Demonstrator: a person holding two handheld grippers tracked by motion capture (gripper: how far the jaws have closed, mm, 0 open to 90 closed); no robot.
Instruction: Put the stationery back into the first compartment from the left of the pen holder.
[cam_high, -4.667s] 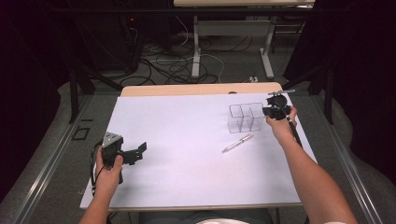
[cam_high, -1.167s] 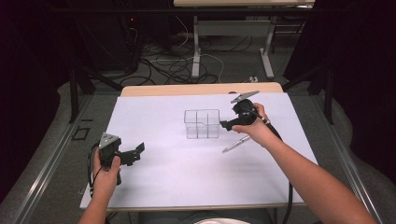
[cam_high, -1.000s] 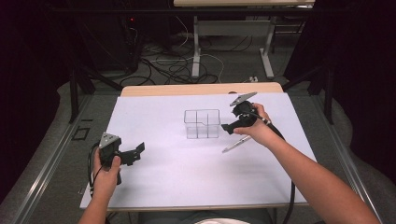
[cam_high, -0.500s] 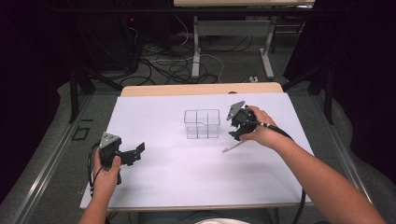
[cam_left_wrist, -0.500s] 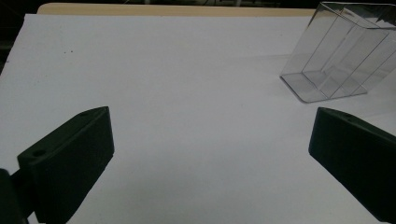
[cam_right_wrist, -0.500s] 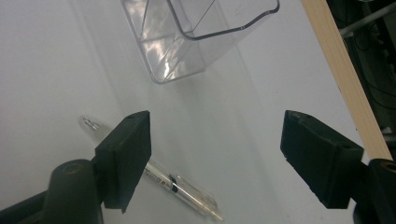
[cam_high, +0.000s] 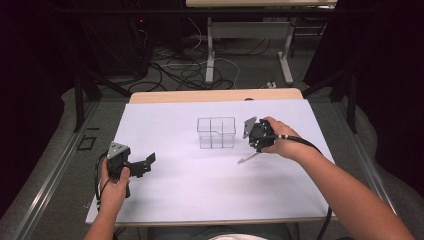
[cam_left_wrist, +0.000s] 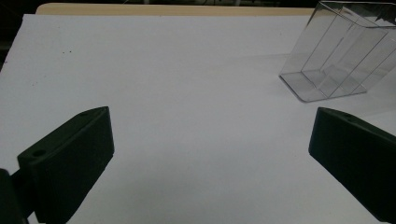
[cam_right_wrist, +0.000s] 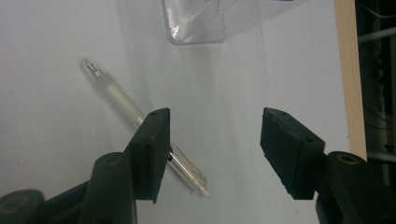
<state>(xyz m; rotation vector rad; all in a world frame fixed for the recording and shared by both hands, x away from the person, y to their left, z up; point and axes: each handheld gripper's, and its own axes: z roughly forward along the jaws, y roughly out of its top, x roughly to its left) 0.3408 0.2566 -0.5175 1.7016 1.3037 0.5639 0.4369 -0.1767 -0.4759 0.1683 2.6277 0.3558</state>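
Pen (cam_right_wrist: 140, 123) lies flat on white sheet (cam_high: 200, 180), just beside clear organizer (cam_high: 216, 132), on its near right. Long axis runs diagonal, passing under one jaw of right gripper (cam_right_wrist: 212, 140). Jaws just been closing, half apart, nothing pinched yet. Left gripper (cam_left_wrist: 210, 154) spread wide, empty, well apart from organizer; right hand nearer pen.

- I noted both grippers, the left gripper (cam_high: 148, 161) and right gripper (cam_high: 256, 146), were black, each with a grey three-cornered plate.
- Black cables trailed from each.
- Forearms were bare.
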